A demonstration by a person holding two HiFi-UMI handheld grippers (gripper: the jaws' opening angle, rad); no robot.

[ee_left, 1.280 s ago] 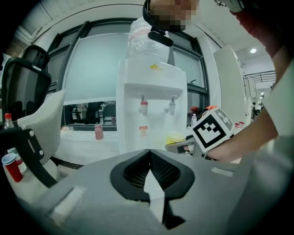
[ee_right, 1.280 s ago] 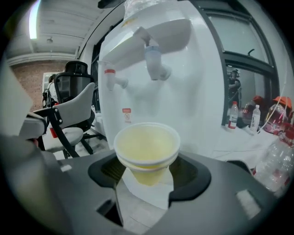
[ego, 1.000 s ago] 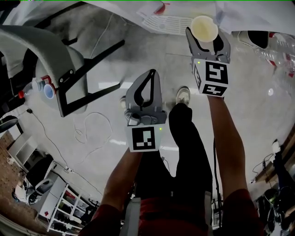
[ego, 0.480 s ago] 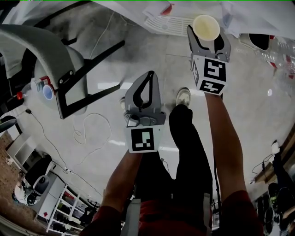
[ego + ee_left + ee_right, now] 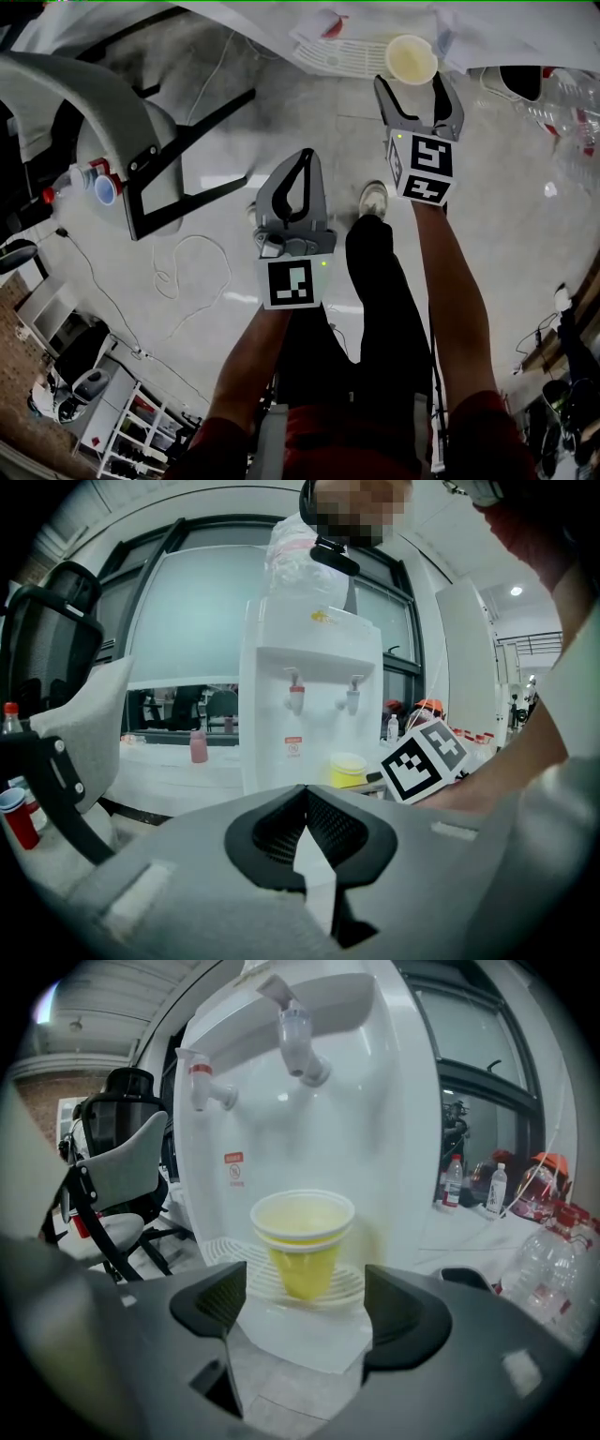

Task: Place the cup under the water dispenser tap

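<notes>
Your right gripper [image 5: 410,89] has just been opening its jaws and they're standing wide apart. The yellow cup [image 5: 302,1241] is sitting free just ahead of the tips, upright near the drip tray's [image 5: 223,1249] front edge, below the tap [image 5: 298,1040]. Your left gripper [image 5: 305,799] is holding its jaws together, empty.

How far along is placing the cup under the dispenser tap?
Done: the cup stands on the drip tray, roughly below one tap. In hand: the right gripper has just been opening its jaws; its pads are off the cup. Remaining: probably only pulling back. The left gripper is shut and empty.
</notes>
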